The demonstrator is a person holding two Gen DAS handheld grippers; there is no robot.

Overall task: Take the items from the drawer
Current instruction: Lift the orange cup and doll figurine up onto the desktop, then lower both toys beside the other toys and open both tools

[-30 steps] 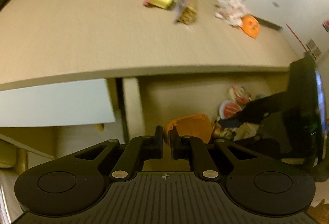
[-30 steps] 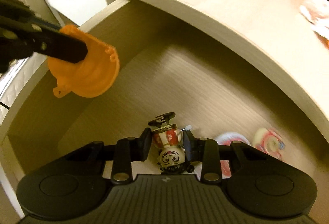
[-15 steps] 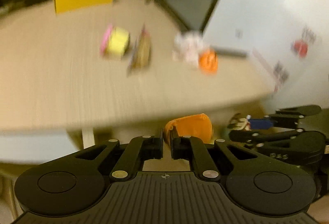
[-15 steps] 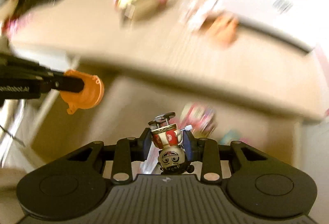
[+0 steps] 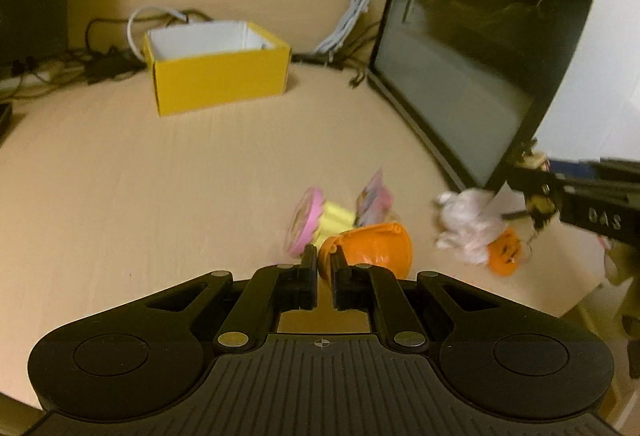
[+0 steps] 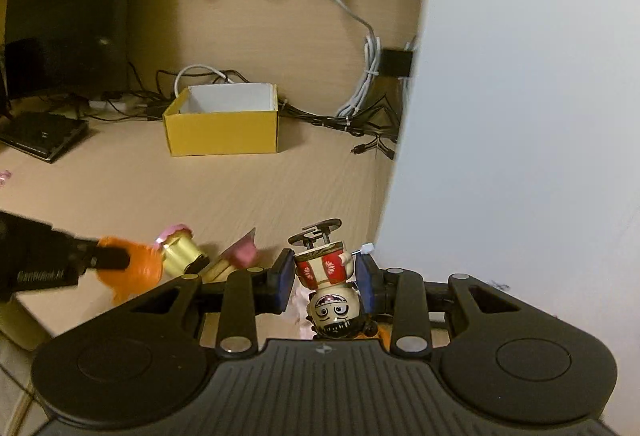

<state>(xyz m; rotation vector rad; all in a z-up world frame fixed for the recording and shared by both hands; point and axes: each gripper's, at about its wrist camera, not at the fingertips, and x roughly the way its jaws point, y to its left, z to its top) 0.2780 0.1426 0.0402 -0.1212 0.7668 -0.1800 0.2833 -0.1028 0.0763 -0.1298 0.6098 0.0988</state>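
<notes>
My left gripper (image 5: 324,268) is shut on the rim of an orange plastic cup (image 5: 376,248), held over the near part of the wooden desk (image 5: 160,172). My right gripper (image 6: 325,278) is shut on a small wind-up toy figure (image 6: 326,276), upside down, its face toward the camera. In the right wrist view the left gripper (image 6: 116,258) and the orange cup (image 6: 140,268) show at the left. In the left wrist view the right gripper (image 5: 536,192) comes in from the right with the figure (image 5: 534,160). The drawer is out of view.
On the desk lie a yellow and pink cupcake toy (image 5: 316,224), a snack packet (image 5: 374,198), a white crumpled wrapper (image 5: 466,224) and a small orange pumpkin (image 5: 506,252). A yellow open box (image 5: 218,70) stands behind, cables by the wall, a dark monitor (image 5: 480,36) at the right.
Both grippers have risen from the drawer to above the desk top, still holding the orange cup and the toy figure. The drawer has dropped out of view.
</notes>
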